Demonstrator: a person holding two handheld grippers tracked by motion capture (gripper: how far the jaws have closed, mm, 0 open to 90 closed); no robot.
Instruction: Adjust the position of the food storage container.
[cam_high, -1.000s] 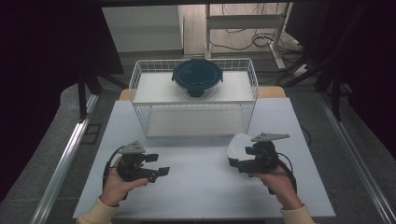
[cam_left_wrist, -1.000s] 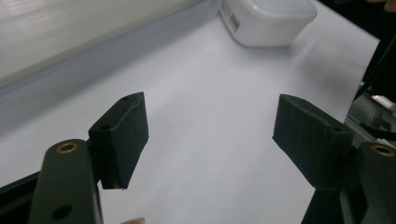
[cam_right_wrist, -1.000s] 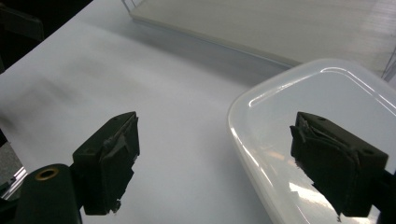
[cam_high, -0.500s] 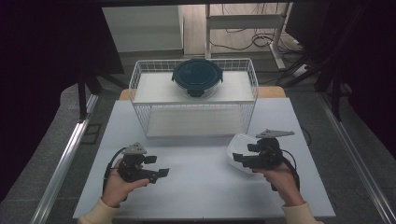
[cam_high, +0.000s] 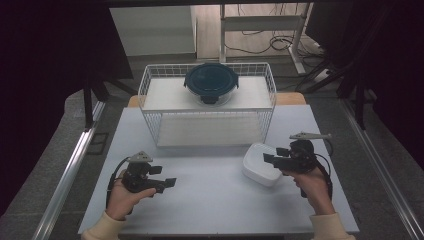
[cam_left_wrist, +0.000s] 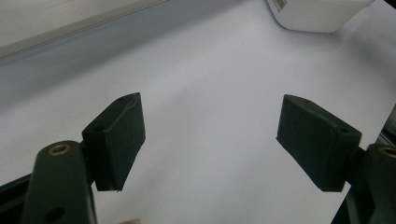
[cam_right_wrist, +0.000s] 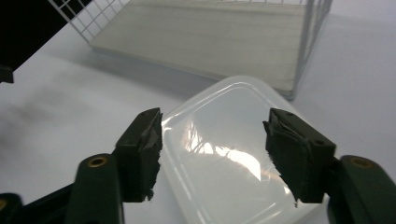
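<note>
A white lidded plastic container (cam_high: 260, 165) lies on the white table (cam_high: 210, 200), right of centre. My right gripper (cam_high: 270, 159) hovers at its right edge, pointing left. In the right gripper view the container's lid (cam_right_wrist: 224, 163) lies just below and ahead of the right gripper (cam_right_wrist: 214, 123). Its jaws have just been closing, but they stand apart over the lid and the pads press on nothing. My left gripper (cam_high: 167, 181) rests low at the front left, and in its own view the left gripper (cam_left_wrist: 211, 105) is open over bare table, with the container (cam_left_wrist: 317, 11) far off.
A white wire rack (cam_high: 150, 90) stands at the back of the table. A round dark lidded bowl (cam_high: 211, 82) sits on its upper shelf, and a pale board (cam_right_wrist: 210, 32) lies on its lower level. Table edges run close in front and at both sides.
The right hand has shifted to the right, off the middle of the container, and its jaws stand narrower. The left hand has stayed in place.
</note>
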